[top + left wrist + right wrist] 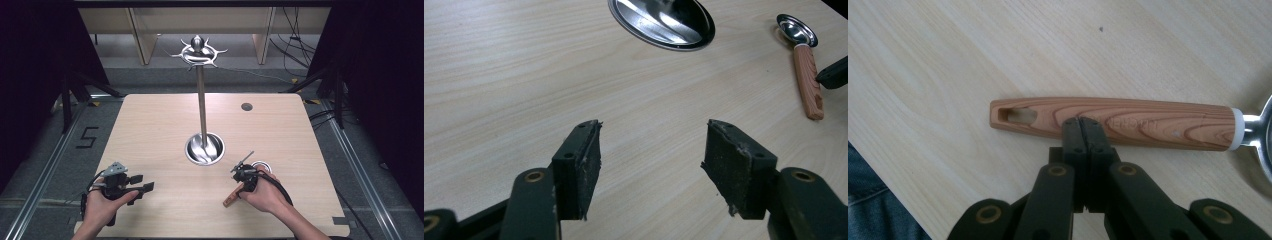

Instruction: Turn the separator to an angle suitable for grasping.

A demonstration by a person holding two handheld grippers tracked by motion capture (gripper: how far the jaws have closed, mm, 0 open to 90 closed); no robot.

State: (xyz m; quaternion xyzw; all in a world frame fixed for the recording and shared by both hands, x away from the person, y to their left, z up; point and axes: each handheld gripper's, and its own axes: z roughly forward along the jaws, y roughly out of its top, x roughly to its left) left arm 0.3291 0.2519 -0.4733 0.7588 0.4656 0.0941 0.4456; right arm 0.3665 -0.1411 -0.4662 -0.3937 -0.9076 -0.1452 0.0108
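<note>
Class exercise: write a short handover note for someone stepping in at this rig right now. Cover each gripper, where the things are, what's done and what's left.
Left gripper: open, empty, over bare table.
Right gripper: jaws closed together, tips at the wooden handle of the ladle; no firm grip visible.
Ladle lies flat near the front right edge.
Hook stand stands mid-table, hooks bare.
Done: right gripper brought to the ladle.
Left, probably: grip, lift and hang it on the stand.

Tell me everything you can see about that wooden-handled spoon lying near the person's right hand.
The wood-grain-handled metal spoon lies flat on the pale wooden table. Its handle looks like striped brown wood, with a slot-shaped hanging hole at the free end and a white collar where it meets the shiny steel bowl. The black right tool, its jaws pressed together, sits at the handle's middle; whether it touches the handle is unclear.
</note>
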